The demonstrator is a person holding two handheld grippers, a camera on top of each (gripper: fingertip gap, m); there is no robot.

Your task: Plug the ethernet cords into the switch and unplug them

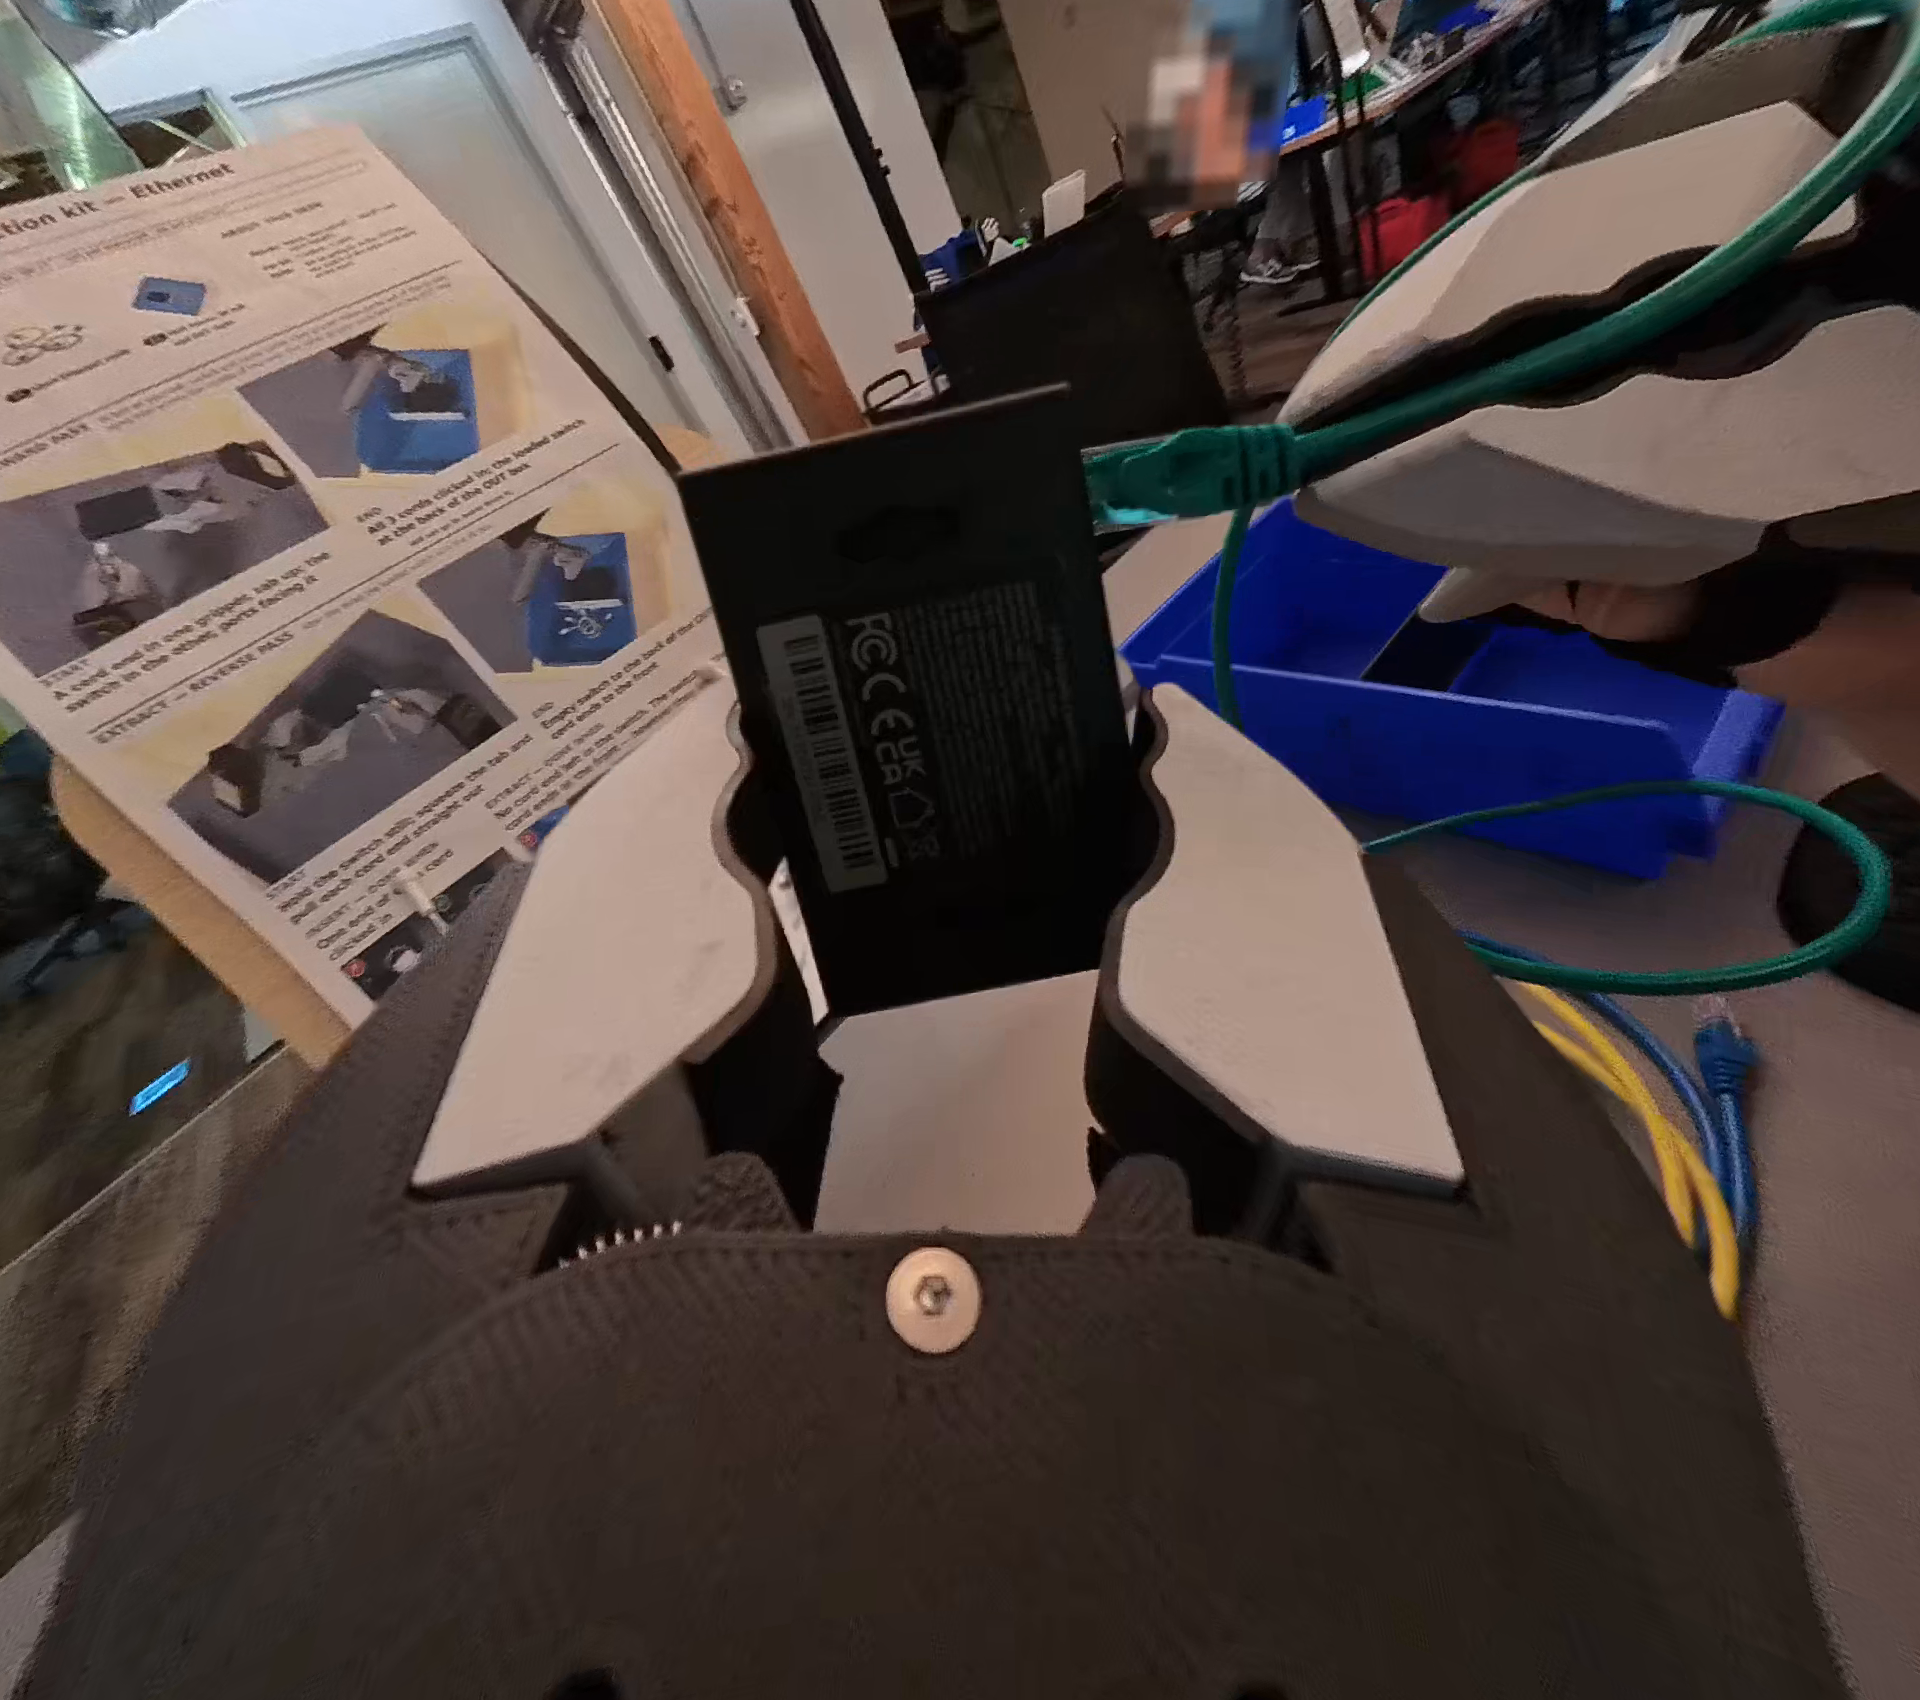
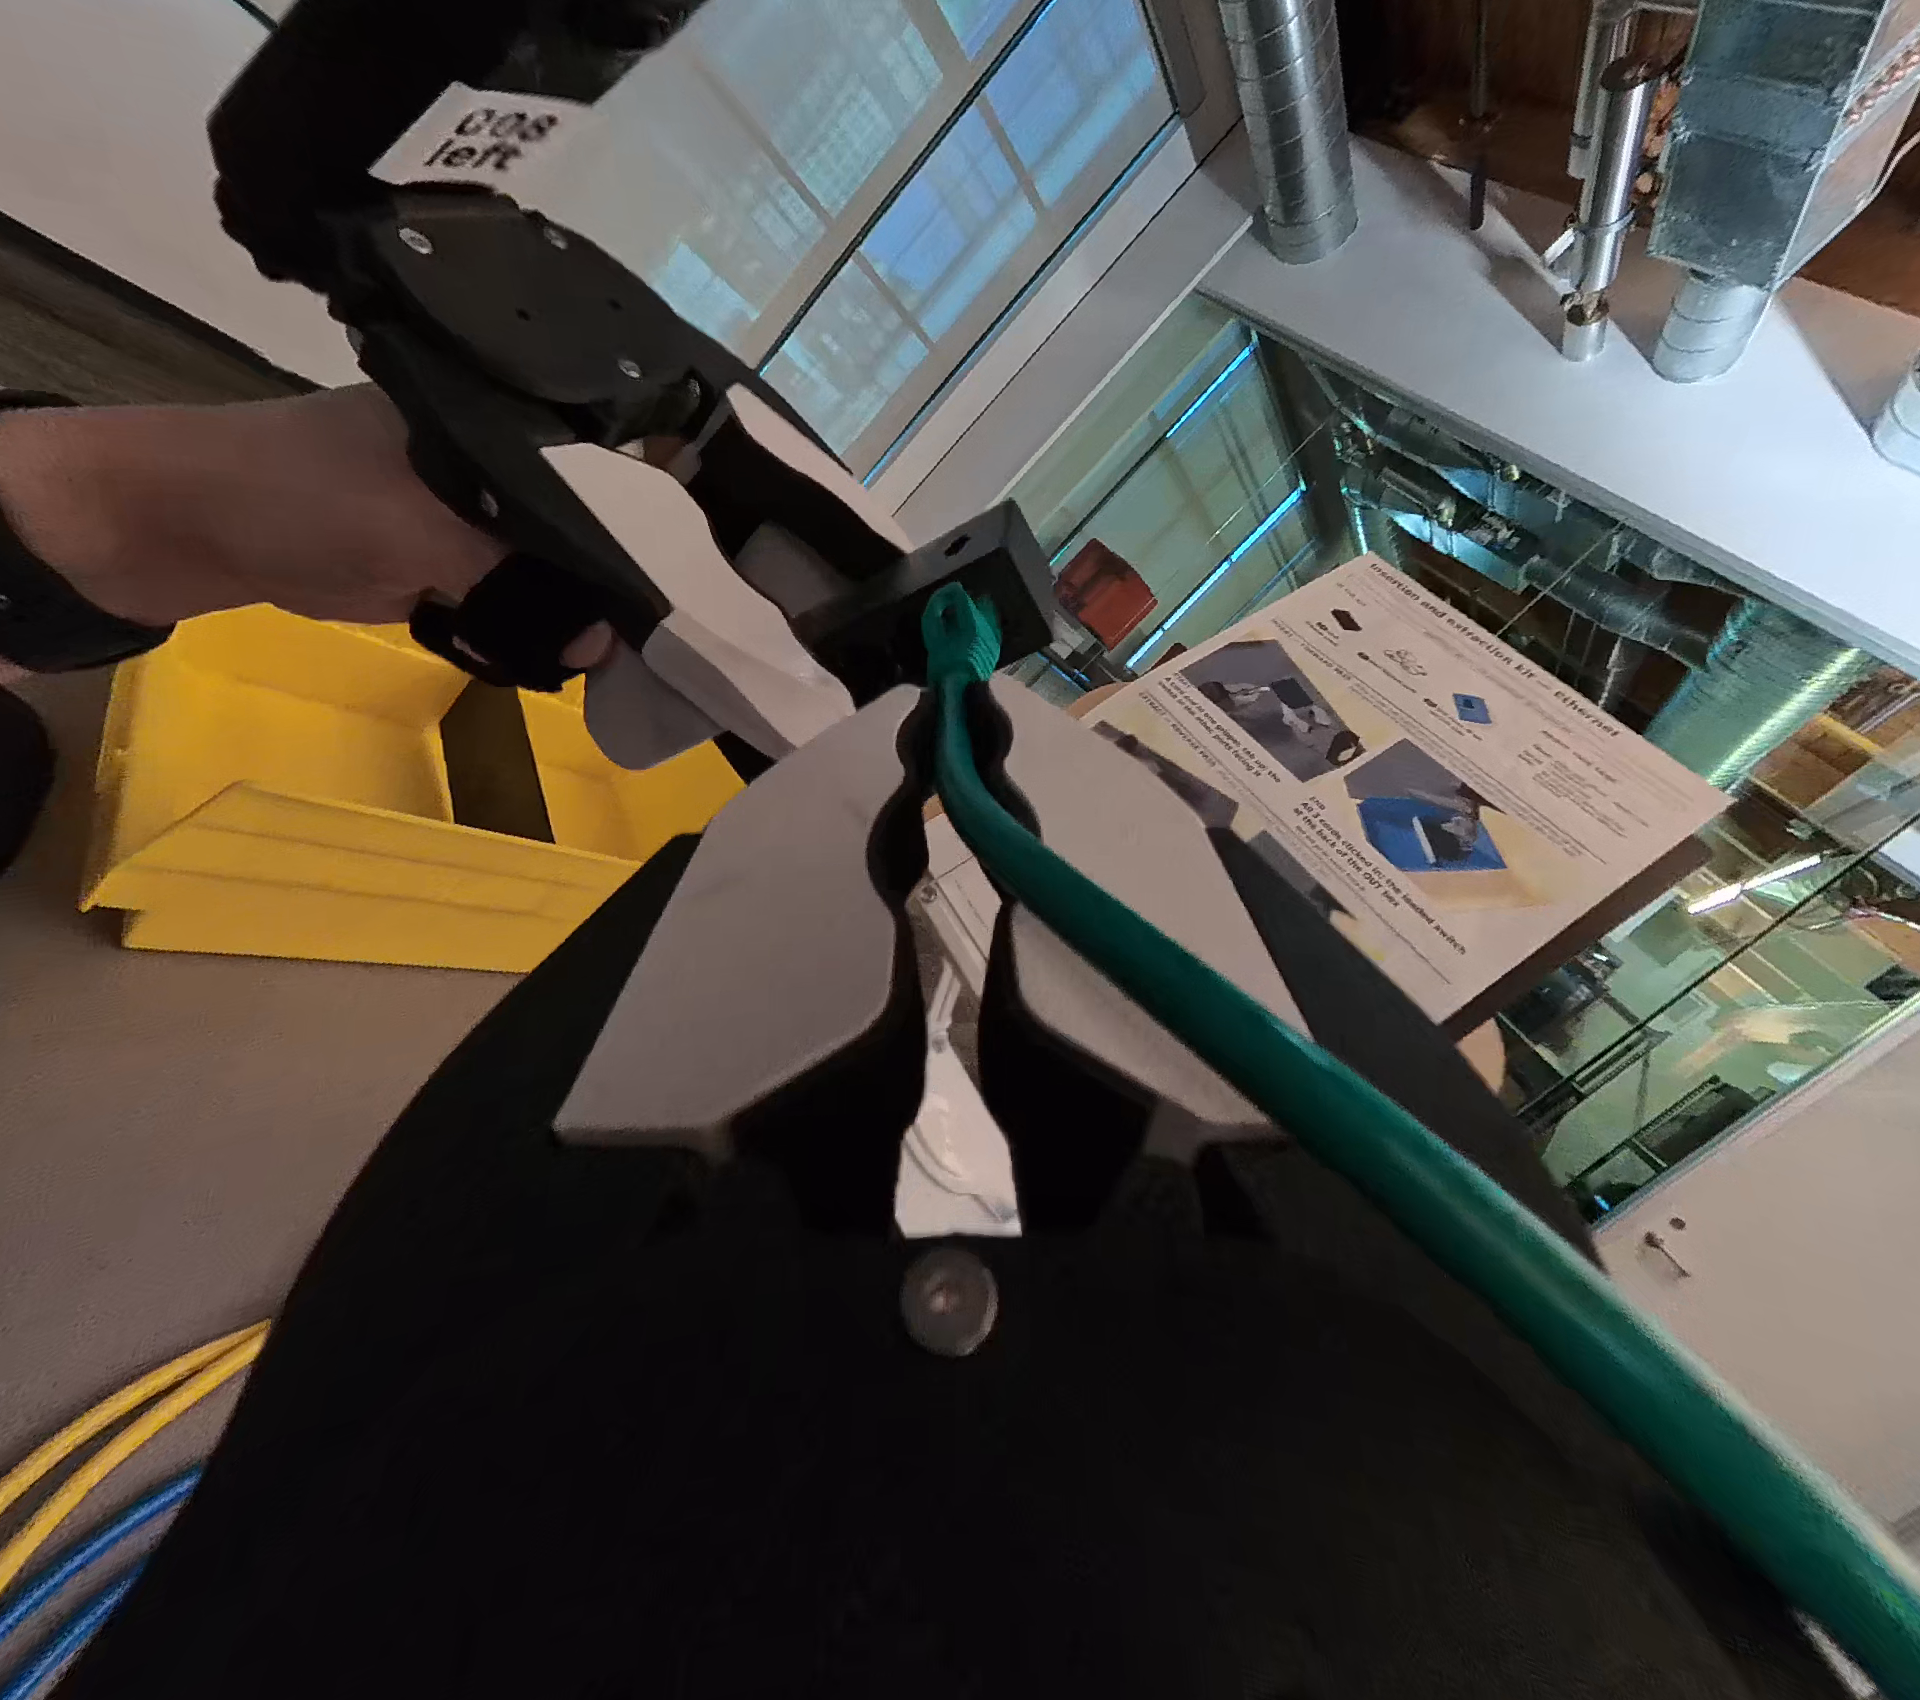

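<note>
While the left gripper point(image 1: 940, 803) pinches the switch point(image 1: 914, 694) upright, the right gripper point(image 2: 951, 731) — clamped on the green cord point(image 2: 1195, 975) — aims its plug point(image 1: 1174, 474) sideways at it.

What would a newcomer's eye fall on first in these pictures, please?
First, the black switch held upright in the left tool, centre of the left wrist view. Next, the green cord clamped in the right tool, its plug just beside the switch's right edge. Behind, a blue bin on the table and an instruction sheet at left.
</note>
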